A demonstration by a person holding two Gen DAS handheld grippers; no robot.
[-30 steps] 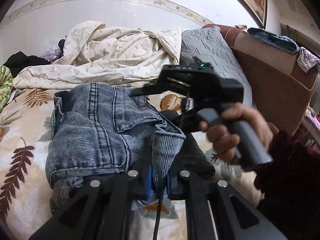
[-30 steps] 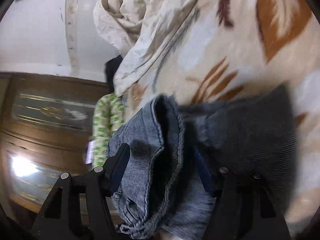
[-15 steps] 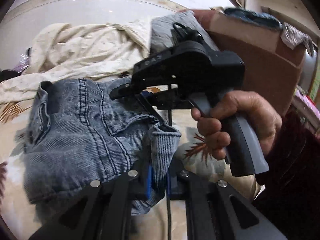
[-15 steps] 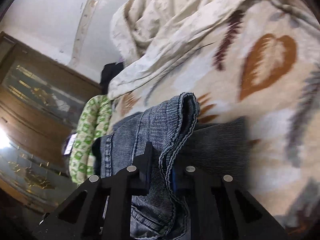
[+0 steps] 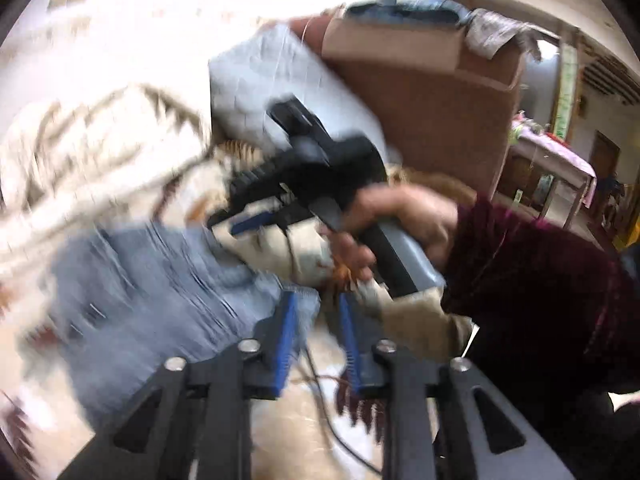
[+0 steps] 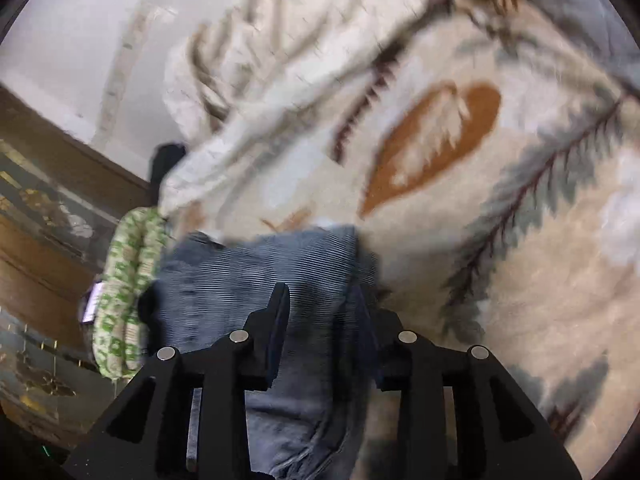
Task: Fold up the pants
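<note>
Nearest the folded jeans point(image 5: 132, 304), the left tongs point(image 5: 316, 332) now stand spread, their blue pads clear of the denim edge they were pinching half a second ago; the corner lies just beside the left pad, dropped on the bed point(image 6: 532, 280). The right tongs point(image 6: 320, 320) have opened as well, and the cloth they gripped a moment back lies flat between and under their fingers, though motion blur hides whether a pad touches it. So both have let go: I judge this fold laid down, the jeans a compact bundle on the leaf-print bedspread. Beyond the jeans, the right hand point(image 5: 400, 224) swings its tool away, toward the crumpled quilt point(image 6: 280, 60) and brown headboard point(image 5: 432, 112).
</note>
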